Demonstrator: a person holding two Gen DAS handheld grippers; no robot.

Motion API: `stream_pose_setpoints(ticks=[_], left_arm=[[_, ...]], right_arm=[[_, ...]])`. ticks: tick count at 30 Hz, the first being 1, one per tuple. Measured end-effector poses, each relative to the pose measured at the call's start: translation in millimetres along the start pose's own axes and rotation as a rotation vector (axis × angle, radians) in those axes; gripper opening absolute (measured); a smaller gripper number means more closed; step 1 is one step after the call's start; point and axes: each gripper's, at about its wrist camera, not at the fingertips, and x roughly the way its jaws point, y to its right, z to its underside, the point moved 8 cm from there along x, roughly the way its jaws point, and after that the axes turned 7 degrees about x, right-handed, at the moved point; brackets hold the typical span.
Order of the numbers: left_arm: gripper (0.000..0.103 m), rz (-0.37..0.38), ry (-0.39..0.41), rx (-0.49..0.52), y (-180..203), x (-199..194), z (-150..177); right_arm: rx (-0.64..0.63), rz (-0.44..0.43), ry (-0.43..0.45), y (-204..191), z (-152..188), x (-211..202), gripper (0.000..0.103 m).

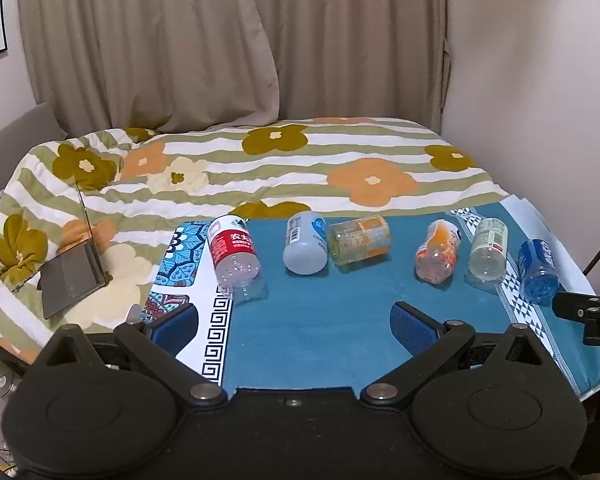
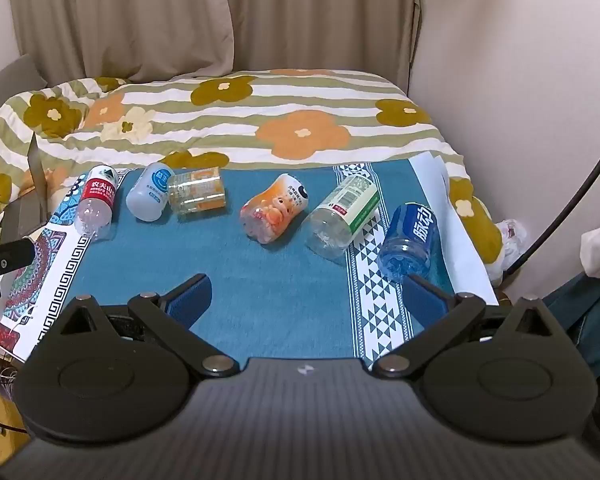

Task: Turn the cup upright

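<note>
Several bottle-like cups lie on their sides in a row on the blue cloth [image 1: 308, 320]: red-label [image 1: 233, 254], pale blue [image 1: 305, 249], yellow [image 1: 360, 240], orange [image 1: 438, 256], green-label [image 1: 488, 256], dark blue [image 1: 537, 266]. The right wrist view shows the same row: red-label [image 2: 96, 204], pale blue [image 2: 149, 192], yellow [image 2: 198, 196], orange [image 2: 274, 208], green-label [image 2: 342, 216], dark blue [image 2: 410, 236]. My left gripper [image 1: 294, 326] is open and empty, short of the row. My right gripper [image 2: 308, 298] is open and empty; its right finger [image 2: 426, 294] is just before the dark blue cup.
A bed with a floral quilt [image 1: 260, 164] lies behind the cloth. An open laptop [image 1: 74, 276] sits on the quilt at left. Curtains [image 1: 228, 40] hang behind. A wall [image 2: 520, 80] and a dark cable [image 2: 572, 192] are at right.
</note>
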Motion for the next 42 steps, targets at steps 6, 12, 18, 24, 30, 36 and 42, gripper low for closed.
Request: stream_pose_setpoints(ticks=[6,12,18,24,30,36,42], left_arm=[[0.103,-0.013,-0.014,-0.006,-5,1,2],[0.103,-0.009,-0.009,0.002,-3,-4,2],[0.103,-0.014,-0.01,0.004,-3,-4,4],[0.103,-0.012,-0.009,0.002,-4,-6,5],[0.103,-0.02,-0.01,0.015,-6,-7,4],[0.103,-0.019,-0.01,0.016,-6,-7,4],[0.103,-0.017,-0.01,0.014,-5,-7,5]], right_arm=[[-0.001,0.003,-0.01,-1,4,1,0.103],[0.001,0.002,-0.019,2,11,11,0.103],[-0.003,0.003,-0.021,-3,17,2,0.103],[-0.007,0.006,-0.036,-4,14,1,0.103],[-0.007,0.006,-0.039,-4,14,1,0.103],[-0.008,0.015,-0.043,-6,16,2,0.103],[-0.011,0.016,-0.048,-6,16,5,0.103]])
